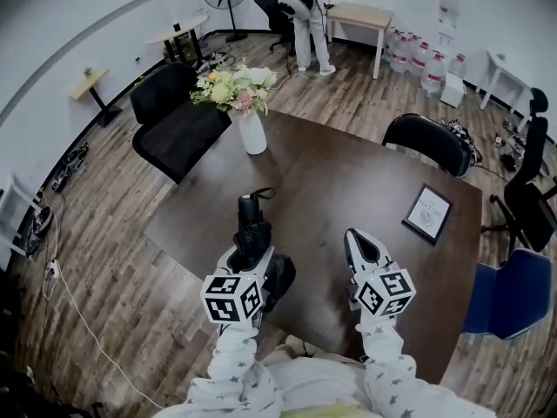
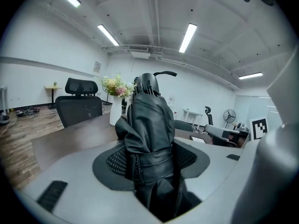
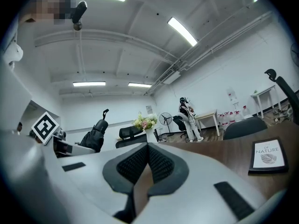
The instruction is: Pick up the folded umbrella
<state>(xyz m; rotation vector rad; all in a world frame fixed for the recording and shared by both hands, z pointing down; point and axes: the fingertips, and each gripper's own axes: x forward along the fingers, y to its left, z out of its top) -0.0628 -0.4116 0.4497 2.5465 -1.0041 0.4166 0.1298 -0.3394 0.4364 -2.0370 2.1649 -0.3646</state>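
Note:
The folded black umbrella [image 1: 251,225] is lifted above the dark wooden table [image 1: 339,177], its handle end with a wrist strap pointing away from me. My left gripper [image 1: 253,249] is shut on it: in the left gripper view the pads press on the strapped middle of the umbrella [image 2: 149,125], which fills the left gripper [image 2: 152,161]. My right gripper [image 1: 360,240] hovers to its right over the table, jaws shut with nothing between them. In the right gripper view the right gripper [image 3: 148,149] points level across the table and the umbrella [image 3: 95,134] shows at far left.
A white vase of flowers [image 1: 251,127] stands at the table's far edge and a framed sign [image 1: 428,213] lies at its right. Black office chairs [image 1: 174,120] [image 1: 428,139] flank the table, a blue chair [image 1: 513,294] is at right. A person [image 1: 306,16] stands far back.

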